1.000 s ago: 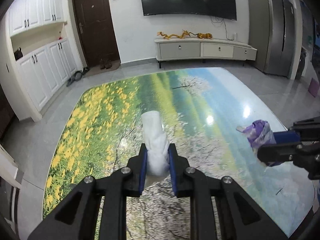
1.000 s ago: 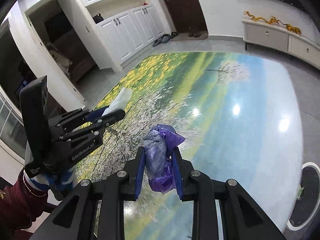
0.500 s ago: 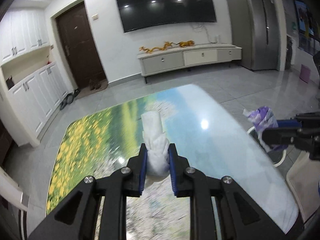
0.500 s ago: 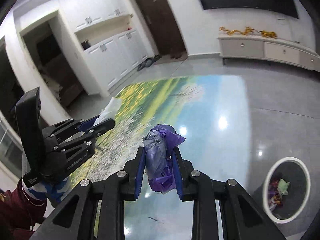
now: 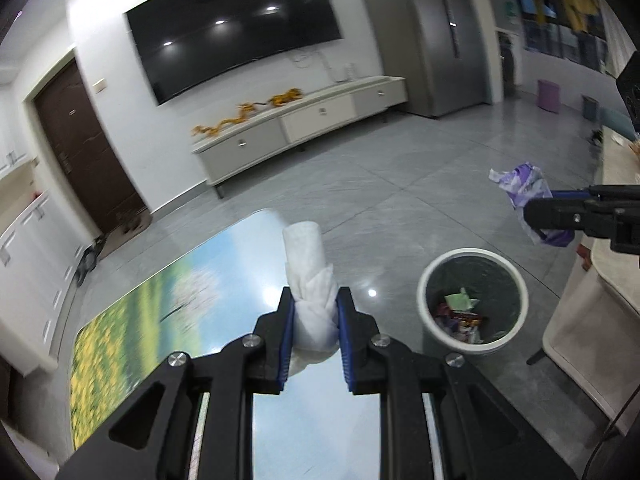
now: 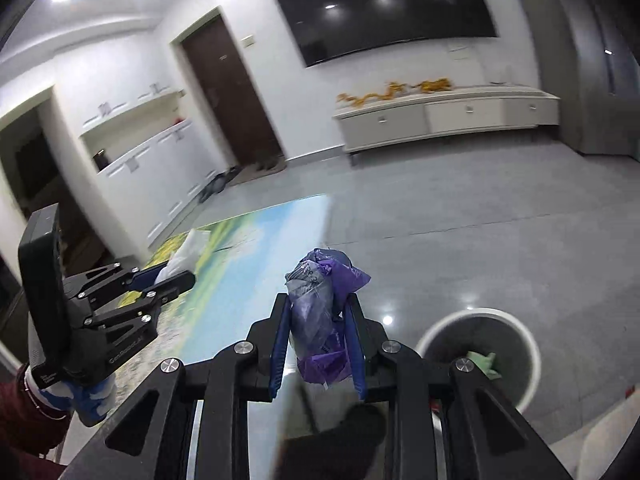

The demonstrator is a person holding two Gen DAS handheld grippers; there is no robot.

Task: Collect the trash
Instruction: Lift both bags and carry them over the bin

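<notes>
My left gripper (image 5: 314, 300) is shut on a crumpled white tissue (image 5: 308, 268) and holds it above the table's end. My right gripper (image 6: 318, 308) is shut on a crumpled purple plastic bag (image 6: 320, 304). In the left wrist view the right gripper (image 5: 538, 210) holds the purple bag (image 5: 524, 188) in the air, above and right of a white-rimmed trash bin (image 5: 472, 300) on the floor. The bin (image 6: 480, 344) holds several scraps and sits low right in the right wrist view. The left gripper (image 6: 168, 274) with the tissue (image 6: 184, 252) is at the left there.
A table with a glossy landscape-print top (image 5: 168, 312) lies below both grippers. A beige chair or cabinet (image 5: 592, 320) stands right of the bin. A low TV cabinet (image 5: 300, 120), a wall TV, a brown door (image 5: 76, 152) and a grey fridge (image 5: 440, 36) line the far walls.
Both grippers have swung right and off the table's middle towards its end, each still holding its trash. The bin on the floor has come fully into view, nearer to both.
</notes>
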